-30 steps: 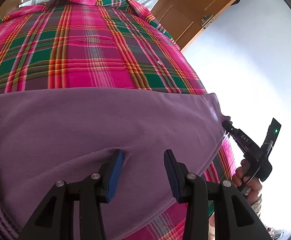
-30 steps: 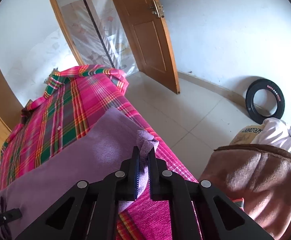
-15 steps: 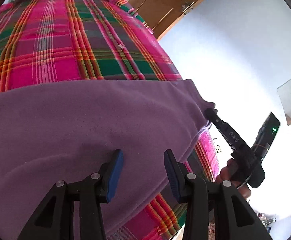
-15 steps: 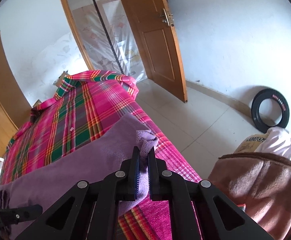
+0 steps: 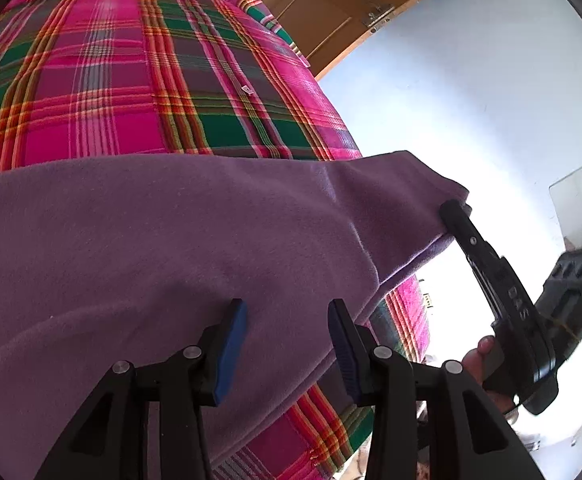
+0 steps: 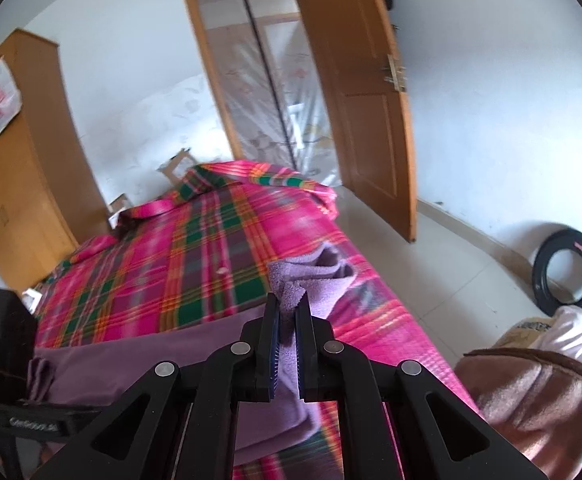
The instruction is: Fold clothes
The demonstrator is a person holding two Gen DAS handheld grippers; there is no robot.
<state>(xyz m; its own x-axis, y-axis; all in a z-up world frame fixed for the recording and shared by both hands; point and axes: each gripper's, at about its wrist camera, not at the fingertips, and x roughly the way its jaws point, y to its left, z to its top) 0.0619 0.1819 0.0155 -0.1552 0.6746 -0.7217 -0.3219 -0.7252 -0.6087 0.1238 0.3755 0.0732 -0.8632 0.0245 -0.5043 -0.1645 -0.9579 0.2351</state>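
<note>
Hidden and blurred parts

The plaid bedspread (image 6: 195,276) is motion-blurred; the purple garment (image 5: 151,248) is cut off at the left edge.

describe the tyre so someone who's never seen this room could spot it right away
Start at the open wooden door and follow the white wall to the right along the tiled floor. The tyre stands upright against that wall, just beyond a brown blanket. It is the only black ring in the room, with small red lettering on its side.
</note>
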